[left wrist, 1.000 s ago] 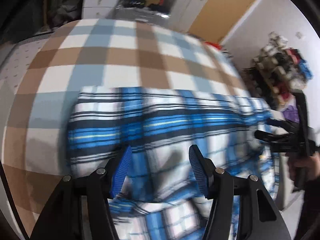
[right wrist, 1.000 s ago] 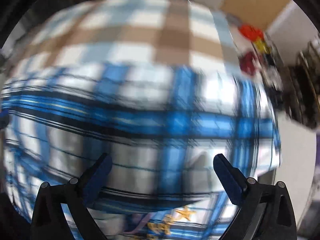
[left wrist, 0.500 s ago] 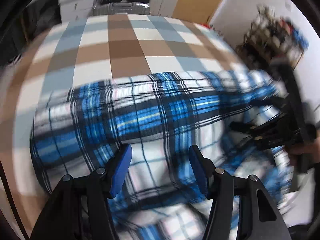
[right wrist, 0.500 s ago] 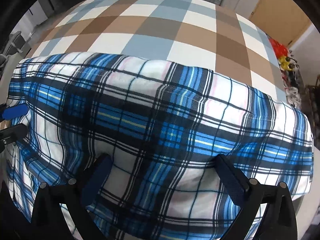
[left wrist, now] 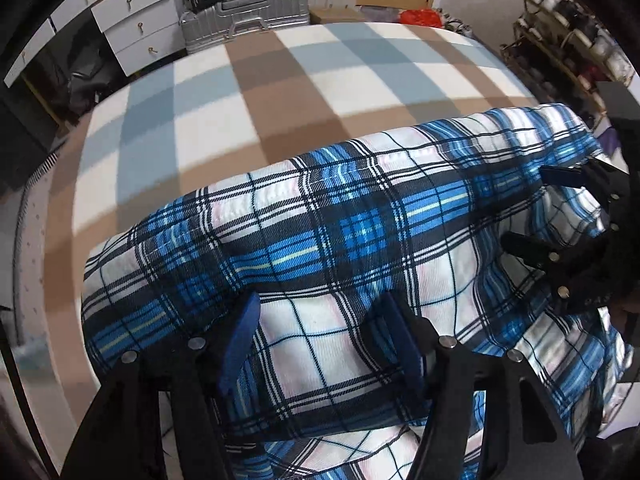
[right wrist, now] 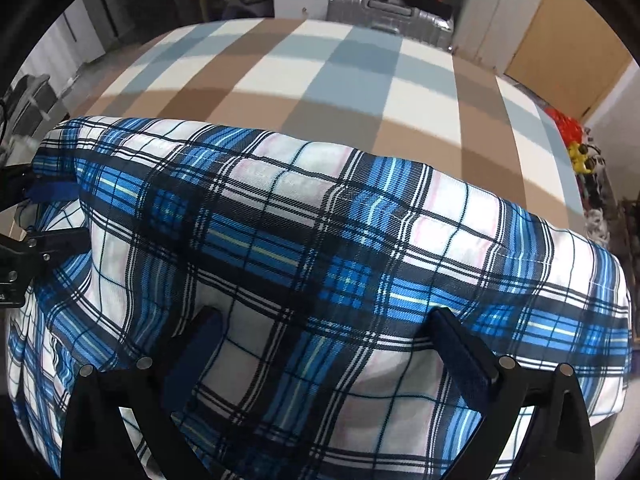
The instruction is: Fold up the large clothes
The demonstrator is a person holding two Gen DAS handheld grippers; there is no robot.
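While the blue plaid shirt (left wrist: 340,248) lies folded over on the near part of the checked bed cover (left wrist: 248,92), it spreads under and ahead of both my grippers, its folded edge running across beyond my jaws. My left gripper (left wrist: 320,340) has its jaws parted over the cloth with nothing pinched between them, and my right gripper (right wrist: 332,344) likewise stands wide apart above the fabric. A silver suitcase (left wrist: 244,12) sits far beyond my left jaws, past the bed.
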